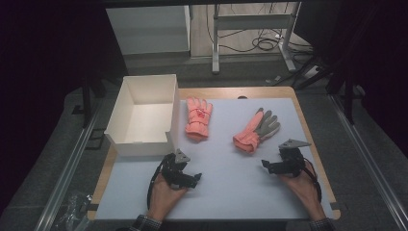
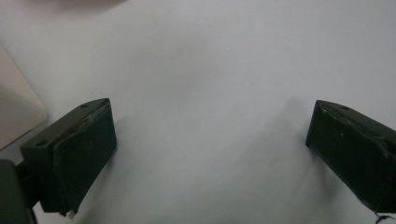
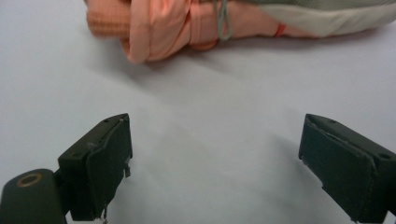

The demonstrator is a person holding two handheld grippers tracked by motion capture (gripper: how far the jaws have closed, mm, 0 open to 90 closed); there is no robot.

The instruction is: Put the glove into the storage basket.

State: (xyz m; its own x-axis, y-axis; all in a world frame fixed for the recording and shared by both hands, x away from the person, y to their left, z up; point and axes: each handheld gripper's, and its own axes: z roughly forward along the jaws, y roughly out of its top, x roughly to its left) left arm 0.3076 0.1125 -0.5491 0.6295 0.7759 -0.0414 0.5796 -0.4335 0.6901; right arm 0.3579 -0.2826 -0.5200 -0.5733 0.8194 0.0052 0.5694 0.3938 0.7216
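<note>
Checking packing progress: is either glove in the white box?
No, both the left glove and right glove lie on the table outside the white box.

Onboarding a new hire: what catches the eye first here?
Two salmon-pink gloves on the white mat: one flat beside the open white box at the left, the other grey-palmed and angled at centre right. Near the front edge, the left gripper and right gripper are both open, holding nothing.

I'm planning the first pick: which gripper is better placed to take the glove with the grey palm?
Right. The right gripper is open, facing the grey-palmed glove just ahead; the left gripper faces bare table.
</note>
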